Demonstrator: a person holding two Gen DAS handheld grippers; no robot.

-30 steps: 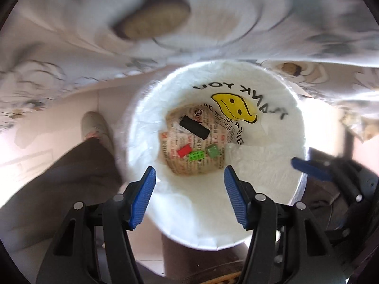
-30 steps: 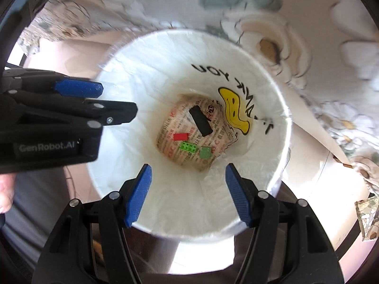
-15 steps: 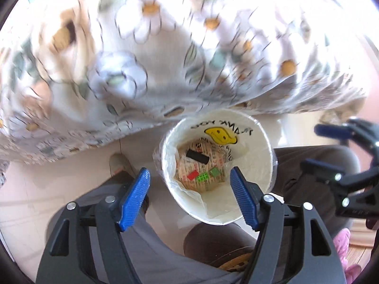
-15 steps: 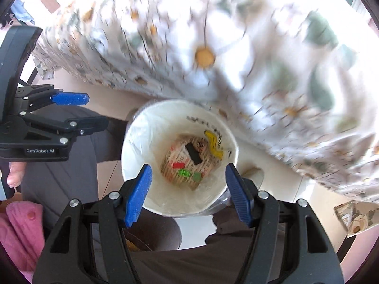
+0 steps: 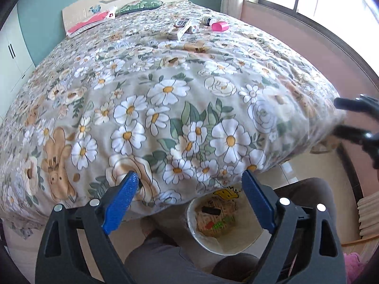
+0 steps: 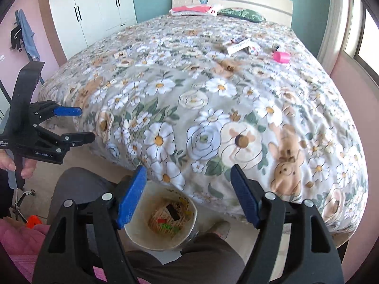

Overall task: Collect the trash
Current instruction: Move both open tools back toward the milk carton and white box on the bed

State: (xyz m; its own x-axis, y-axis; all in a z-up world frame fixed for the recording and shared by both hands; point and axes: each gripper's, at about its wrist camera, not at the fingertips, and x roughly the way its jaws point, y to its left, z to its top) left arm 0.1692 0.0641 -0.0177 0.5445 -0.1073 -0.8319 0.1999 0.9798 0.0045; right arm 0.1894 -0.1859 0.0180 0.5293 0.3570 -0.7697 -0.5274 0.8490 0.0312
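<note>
Right wrist view: the trash (image 6: 257, 47) is seen far across the bed (image 6: 201, 99), nearer the empty, spread right gripper (image 6: 188, 194); the left gripper (image 5: 188, 195) is likewise spread and empty.

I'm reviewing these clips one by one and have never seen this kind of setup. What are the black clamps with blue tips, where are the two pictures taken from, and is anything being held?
There is no robot here: a person holds a hand gripper in each hand, and each gripper carries a wide-angle camera looking out along its two blue-padded fingers. One picture comes from the left gripper, the other from the right gripper. Both are open and hold nothing.

Ahead is a bed with a floral bedspread. Far up it lie a pink cup, a white box and other small items too small to name. Below, by the person's legs, stands a lined trash bin that already contains a few small pieces.
</note>
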